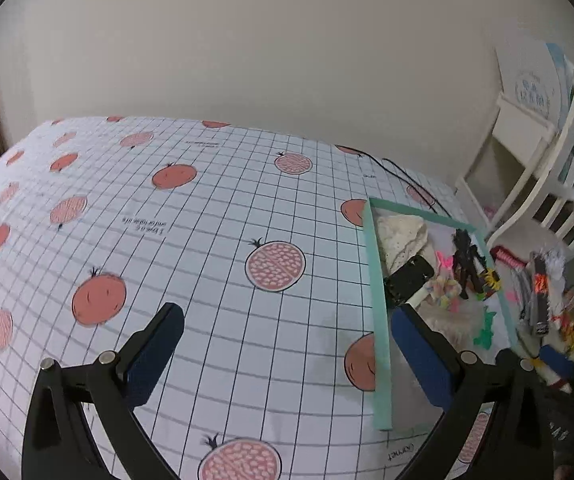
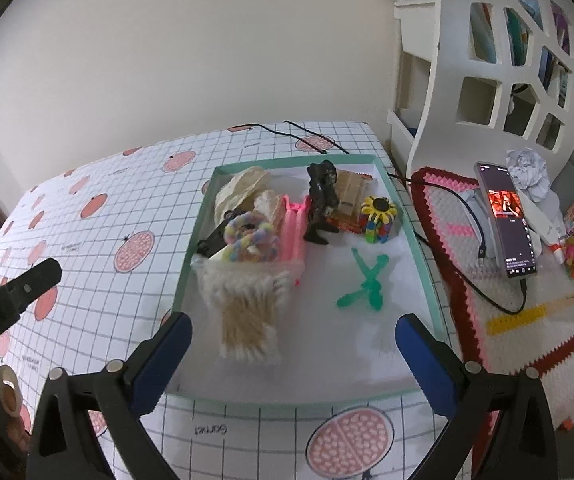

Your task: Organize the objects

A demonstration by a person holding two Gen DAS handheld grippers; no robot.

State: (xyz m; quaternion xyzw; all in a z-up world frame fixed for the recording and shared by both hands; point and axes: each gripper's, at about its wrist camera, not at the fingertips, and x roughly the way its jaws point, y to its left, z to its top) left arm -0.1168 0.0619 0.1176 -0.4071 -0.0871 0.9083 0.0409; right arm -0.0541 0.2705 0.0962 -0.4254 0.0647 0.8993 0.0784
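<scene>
Right wrist, tray (image 2: 191,240) w/ toys, cotton swabs (image 2: 247,328)

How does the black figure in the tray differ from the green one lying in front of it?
The black figure stands upright near the tray's far wall; the green figure lies flat on the tray floor, nearer the camera. The black one is bulky and opaque, crowded by a sunflower block toy and pink item; the green one is thin, translucent and lies apart from other things. Both sit inside the mint tray, and neither is gripped.
</scene>
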